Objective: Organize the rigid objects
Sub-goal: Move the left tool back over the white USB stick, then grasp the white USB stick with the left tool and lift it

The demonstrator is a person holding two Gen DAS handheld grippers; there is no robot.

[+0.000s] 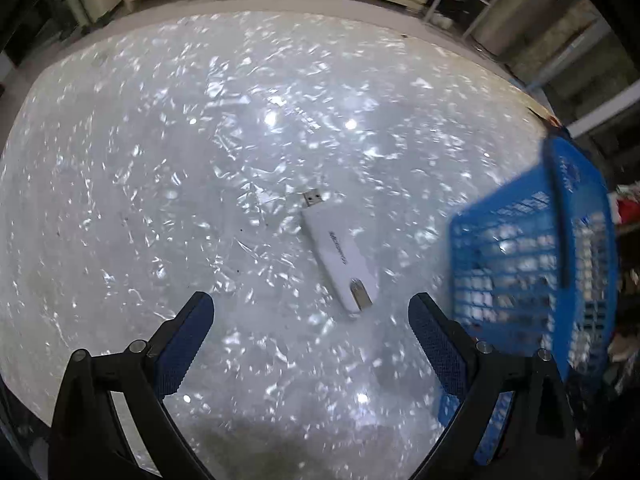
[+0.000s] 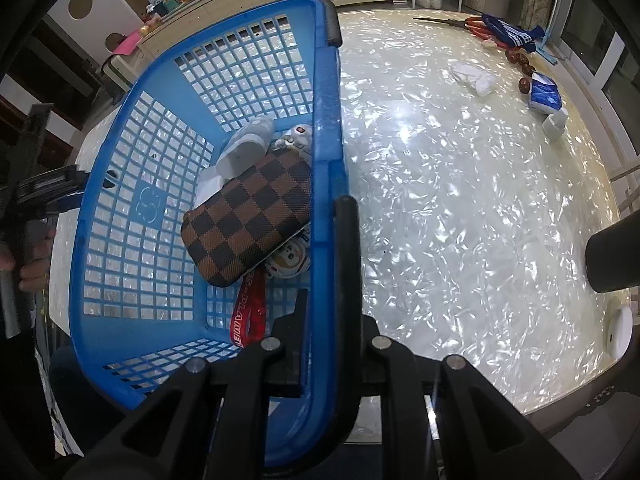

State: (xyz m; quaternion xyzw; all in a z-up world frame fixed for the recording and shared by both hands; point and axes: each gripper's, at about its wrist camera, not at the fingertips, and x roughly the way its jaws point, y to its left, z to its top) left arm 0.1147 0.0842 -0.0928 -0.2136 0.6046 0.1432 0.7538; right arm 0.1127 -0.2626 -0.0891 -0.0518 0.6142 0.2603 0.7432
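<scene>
A white USB stick (image 1: pixel 340 256) lies on the glossy pearl-patterned table (image 1: pixel 160 180), its metal plug pointing away. My left gripper (image 1: pixel 312 316) hovers just short of it, pointing steeply down, open, with nothing between its blue pads. A blue plastic basket (image 1: pixel 532 260) stands to the right of the stick. My right gripper (image 2: pixel 324 320) is shut on the basket's rim (image 2: pixel 326 168) by the black handle (image 2: pixel 347 248). Inside the basket (image 2: pixel 120 208) lie a brown checkered pouch (image 2: pixel 248 220), a red lanyard (image 2: pixel 248 316), a grey slipper-shaped piece (image 2: pixel 250 140) and small white toys (image 2: pixel 294 140).
At the table's far right lie red-handled scissors (image 2: pixel 476 26), a blue cloth (image 2: pixel 512 36), a white rag (image 2: pixel 476 74), a blue tissue pack (image 2: pixel 544 96) and a white bottle (image 2: pixel 556 124). A black cylinder (image 2: pixel 616 256) and a white disc (image 2: pixel 618 332) sit near right. A hand (image 2: pixel 32 264) shows left of the basket.
</scene>
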